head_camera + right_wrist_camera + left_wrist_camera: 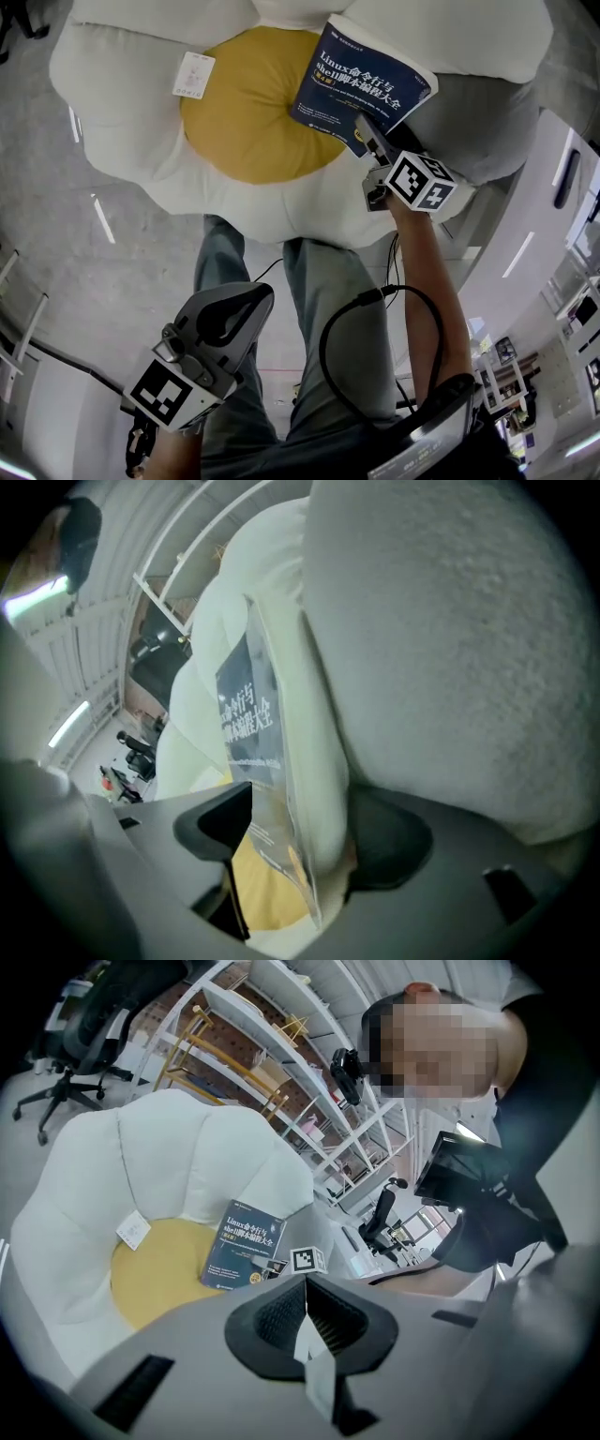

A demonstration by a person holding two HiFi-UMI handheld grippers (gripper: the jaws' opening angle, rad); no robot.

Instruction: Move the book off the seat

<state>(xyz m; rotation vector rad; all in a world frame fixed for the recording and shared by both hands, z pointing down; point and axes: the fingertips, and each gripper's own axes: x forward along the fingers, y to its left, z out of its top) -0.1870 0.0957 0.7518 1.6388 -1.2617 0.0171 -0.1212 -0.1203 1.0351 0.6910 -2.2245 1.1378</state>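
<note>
A dark blue book [361, 80] [242, 1246] lies tilted on the flower-shaped seat, partly on its yellow centre [244, 112] and partly against a white petal [450, 37]. My right gripper [370, 131] is at the book's near right corner. In the right gripper view the book [248, 714] stands edge-on between the jaws of the right gripper [300, 836], with a gap at the left jaw, so it is open around the corner. My left gripper [248, 300] [305, 1312] hangs low over the person's legs, its fingers together and holding nothing.
A white label [194, 75] lies on the yellow centre's left rim. A grey cushion part [487, 131] sits to the right of the book. The person's legs [319, 309] stand against the seat's front. White shelving [281, 1072] and an office chair [75, 1026] stand behind the seat.
</note>
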